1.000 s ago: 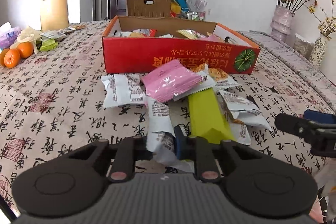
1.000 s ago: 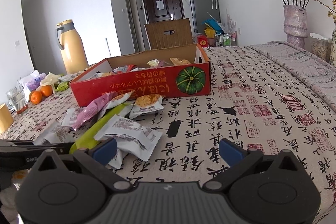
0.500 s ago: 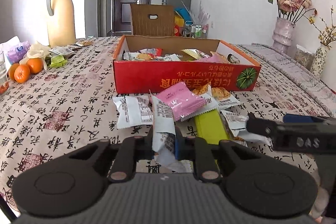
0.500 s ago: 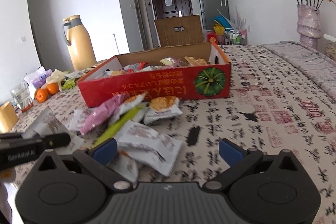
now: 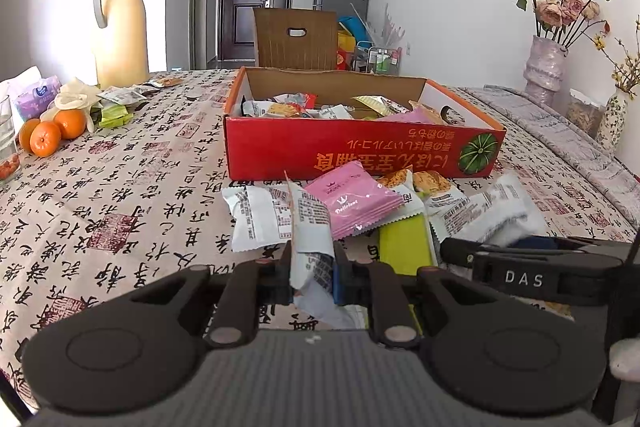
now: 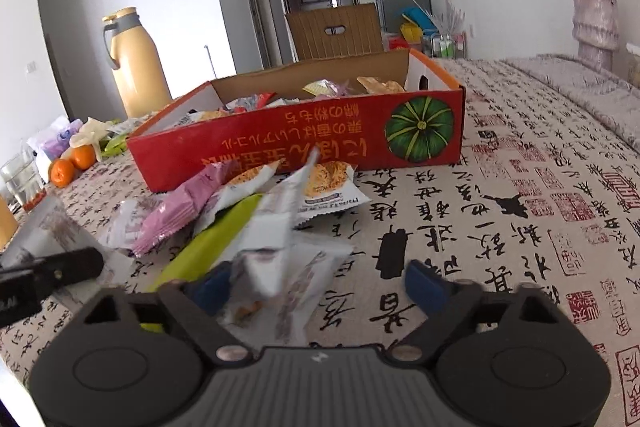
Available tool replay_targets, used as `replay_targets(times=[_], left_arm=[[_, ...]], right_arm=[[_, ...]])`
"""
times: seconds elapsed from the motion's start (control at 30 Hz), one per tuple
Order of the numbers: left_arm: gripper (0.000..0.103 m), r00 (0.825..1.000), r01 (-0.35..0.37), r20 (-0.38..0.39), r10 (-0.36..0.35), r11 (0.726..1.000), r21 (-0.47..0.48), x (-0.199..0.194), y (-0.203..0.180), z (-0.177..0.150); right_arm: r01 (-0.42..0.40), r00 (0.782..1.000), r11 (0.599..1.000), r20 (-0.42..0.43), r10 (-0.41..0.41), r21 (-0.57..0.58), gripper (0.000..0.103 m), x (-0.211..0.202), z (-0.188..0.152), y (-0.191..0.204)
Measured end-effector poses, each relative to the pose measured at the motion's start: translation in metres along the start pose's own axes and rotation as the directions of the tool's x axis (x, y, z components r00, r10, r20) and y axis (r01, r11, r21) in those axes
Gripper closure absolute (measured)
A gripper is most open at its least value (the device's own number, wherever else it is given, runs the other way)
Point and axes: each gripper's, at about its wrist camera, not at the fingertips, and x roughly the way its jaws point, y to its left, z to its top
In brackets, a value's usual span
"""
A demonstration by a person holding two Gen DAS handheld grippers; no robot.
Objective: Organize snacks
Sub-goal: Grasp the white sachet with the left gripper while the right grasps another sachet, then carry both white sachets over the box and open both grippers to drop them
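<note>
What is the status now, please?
Left gripper shut on white packet. Right gripper open over snack pile. Red box ahead, path unblocked.

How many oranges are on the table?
2. One orange sits at the table's left edge, and the other orange touches it just behind and to its right, near the purple tissue pack. More may hide behind them.

right tool [image 6: 320, 285] spread wide | white packet [image 6: 272, 243] between fingers, blurred
</note>
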Motion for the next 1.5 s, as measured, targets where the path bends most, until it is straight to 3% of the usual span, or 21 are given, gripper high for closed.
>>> replay_targets(times=[0.1,0.37,0.43,0.6,0.93,1.5], left_arm=[[0.086,1.000,0.002,-0.001,-0.002,1.000,-0.001,0.000,0.001,0.000],[0.086,1.000,0.001,0.000,-0.001,1.000,-0.003,0.000,0.002,-0.001],[0.086,1.000,0.002,0.002,-0.002,1.000,-0.003,-0.001,0.002,-0.001],[0.086,1.000,-0.004,0.003,0.004,1.000,0.003,0.000,0.001,0.001],[0.086,0.999,-0.007,0.035,0.007,1.000,0.015,-0.006,-0.002,0.014],[0.086,0.989,-0.004,0.145,-0.006,0.998,0.067,-0.007,-0.017,0.071]], right_arm=[[-0.017,1.000,1.000,0.008,0.017,0.005,0.040,-0.003,0.002,-0.002],[-0.009,0.998,1.000,0.065,0.009,-0.001,0.041,-0.009,0.010,-0.003],[-0.014,0.998,1.000,0.067,0.014,0.002,0.061,-0.009,0.012,-0.004],[-0.031,0.997,0.999,0.066,0.029,0.021,0.087,-0.008,0.014,-0.009],[-0.036,0.991,0.998,0.130,0.030,0.044,0.090,-0.022,0.026,-0.017],[-0.049,0.975,0.999,0.220,0.043,0.024,0.090,-0.034,0.069,-0.017]])
